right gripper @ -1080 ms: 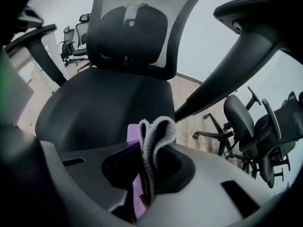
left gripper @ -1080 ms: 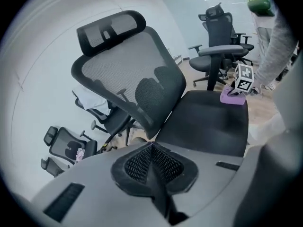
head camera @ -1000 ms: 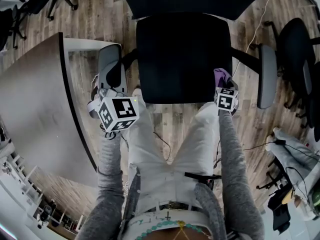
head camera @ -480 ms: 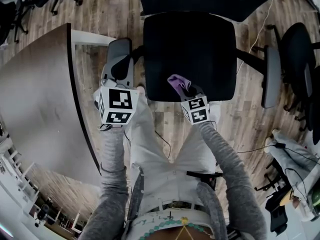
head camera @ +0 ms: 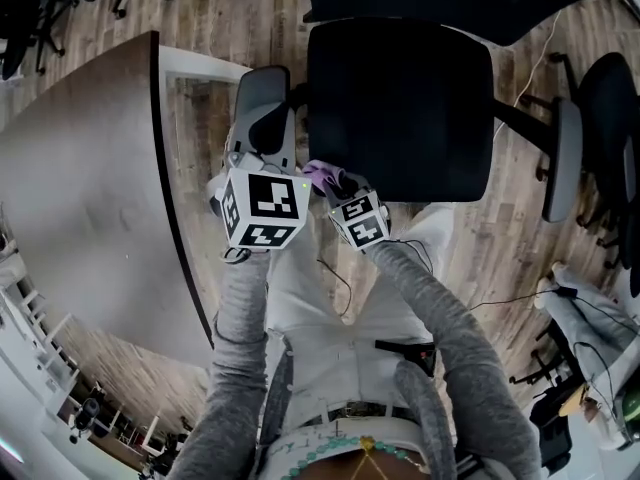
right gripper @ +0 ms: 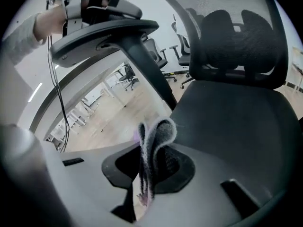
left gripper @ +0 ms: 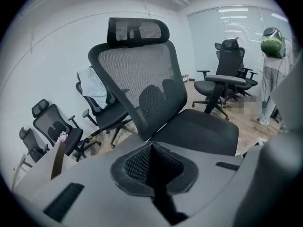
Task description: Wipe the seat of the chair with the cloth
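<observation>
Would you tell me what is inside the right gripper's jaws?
A folded cloth is pinched in the right gripper, its loop poking out over the seat. The part clamped between the jaws is covered by them.

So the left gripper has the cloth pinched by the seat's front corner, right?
No: the right gripper pinches the cloth, as the right gripper view shows; the left gripper is shut on nothing. The spot by the seat's front corner is right.

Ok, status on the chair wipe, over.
Left gripper shut, empty, at grey armrest. Right gripper shut on purple fuzzy cloth, at near-left corner of black chair seat. Nothing blocking seat.
</observation>
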Demonstrator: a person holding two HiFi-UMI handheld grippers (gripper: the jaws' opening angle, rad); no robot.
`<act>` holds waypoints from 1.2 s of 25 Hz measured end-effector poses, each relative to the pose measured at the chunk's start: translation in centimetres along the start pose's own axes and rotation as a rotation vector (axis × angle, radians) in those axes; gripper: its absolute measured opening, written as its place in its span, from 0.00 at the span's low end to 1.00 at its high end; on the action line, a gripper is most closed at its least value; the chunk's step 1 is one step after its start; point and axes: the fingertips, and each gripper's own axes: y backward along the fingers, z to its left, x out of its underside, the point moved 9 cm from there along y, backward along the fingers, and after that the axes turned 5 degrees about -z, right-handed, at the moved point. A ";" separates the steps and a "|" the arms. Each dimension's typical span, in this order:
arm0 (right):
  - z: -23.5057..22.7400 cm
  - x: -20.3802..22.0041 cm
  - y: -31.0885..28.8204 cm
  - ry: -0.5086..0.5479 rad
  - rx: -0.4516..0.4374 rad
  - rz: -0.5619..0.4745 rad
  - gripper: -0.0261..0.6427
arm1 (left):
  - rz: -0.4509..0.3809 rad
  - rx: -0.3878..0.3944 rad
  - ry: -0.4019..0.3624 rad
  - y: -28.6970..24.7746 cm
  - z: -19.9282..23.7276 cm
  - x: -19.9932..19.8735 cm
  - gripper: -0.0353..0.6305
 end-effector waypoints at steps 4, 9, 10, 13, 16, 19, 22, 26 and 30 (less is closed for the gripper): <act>1.7 0.4 -1.6 0.008 -0.007 0.035 0.11 | 0.003 -0.004 -0.007 0.1 0.1 0.1 0.05; 2.3 1.9 -3.1 0.125 0.012 0.077 0.11 | 0.003 -0.004 -0.006 0.0 0.2 0.2 0.05; 2.2 2.0 -3.2 0.135 0.021 0.079 0.11 | 0.002 -0.004 -0.005 0.0 0.2 0.2 0.05; 1.9 2.2 -3.6 0.153 0.036 0.085 0.11 | 0.001 -0.003 -0.006 0.0 0.3 0.2 0.05; 1.6 2.4 -4.1 0.264 0.036 0.091 0.12 | 0.001 -0.007 -0.011 0.0 0.3 0.2 0.05; 1.6 2.6 -4.0 0.346 0.028 0.086 0.12 | 0.003 -0.009 -0.012 0.0 0.3 0.2 0.05; 1.5 2.7 -3.8 0.354 0.028 0.079 0.11 | 0.003 -0.009 -0.012 0.1 0.3 0.2 0.05; 1.4 2.8 -3.7 0.400 0.018 0.092 0.11 | 0.009 -0.017 -0.022 0.1 0.4 0.2 0.05; 1.0 3.1 -3.1 0.412 0.018 0.103 0.12 | 0.015 -0.028 -0.041 0.2 0.1 0.0 0.05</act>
